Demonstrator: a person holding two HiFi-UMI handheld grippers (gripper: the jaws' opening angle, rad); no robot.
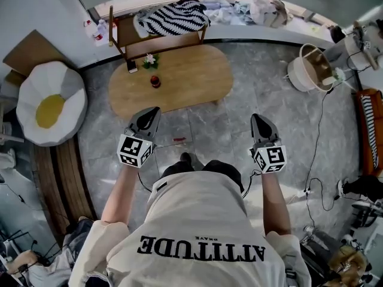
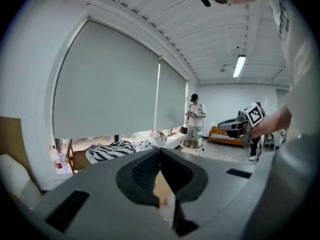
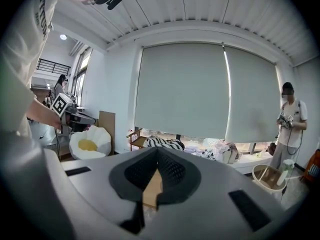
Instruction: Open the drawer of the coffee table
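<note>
Claw on the left [image 1: 154, 111] and claw on the right [image 1: 256, 118] are each pressed together and empty, short of the coffee table [image 1: 191, 76] at twelve o'clock. Its tabletop carries a small red object [image 1: 155, 81]; farther off, toward twelve o'clock, lies a striped cloth [image 1: 173, 17].

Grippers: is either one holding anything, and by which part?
Nothing is held: the left gripper and the right gripper are both shut and empty, in front of the coffee table.

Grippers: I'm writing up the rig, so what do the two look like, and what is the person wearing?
The left gripper and right gripper match: dark tapering fingers, a white cube with black square markers behind. The person wears a pale short-sleeved T-shirt with black lettering.
</note>
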